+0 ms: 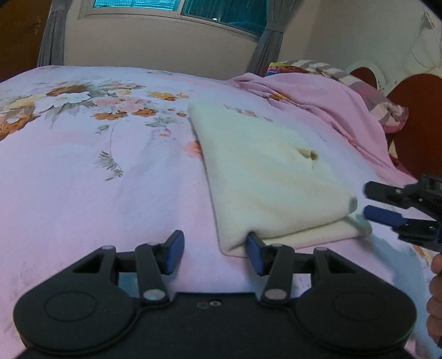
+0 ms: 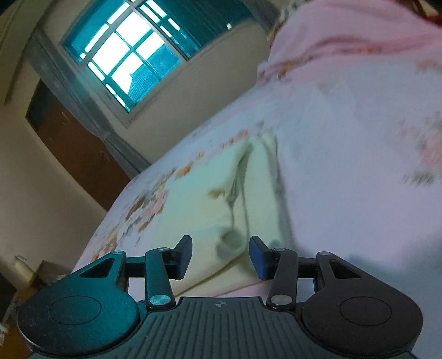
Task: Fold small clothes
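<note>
A cream garment (image 1: pixel 265 176) lies folded on the pink floral bedsheet (image 1: pixel 96 193). My left gripper (image 1: pixel 215 251) is open at its near left corner, and the right finger touches the folded edge. My right gripper (image 1: pixel 370 201) shows at the right edge of the left wrist view, open beside the garment's near right corner. In the tilted right wrist view the right gripper (image 2: pixel 221 256) is open with that corner of the cream garment (image 2: pixel 204 198) between its fingers.
A rumpled pink blanket (image 1: pixel 317 102) and striped cloth (image 1: pixel 367 88) lie at the back right by a red headboard (image 1: pixel 414 110). A wall with a window (image 1: pixel 179 8) and grey curtains stands behind the bed. A brown door (image 2: pixel 71 149) is at the left.
</note>
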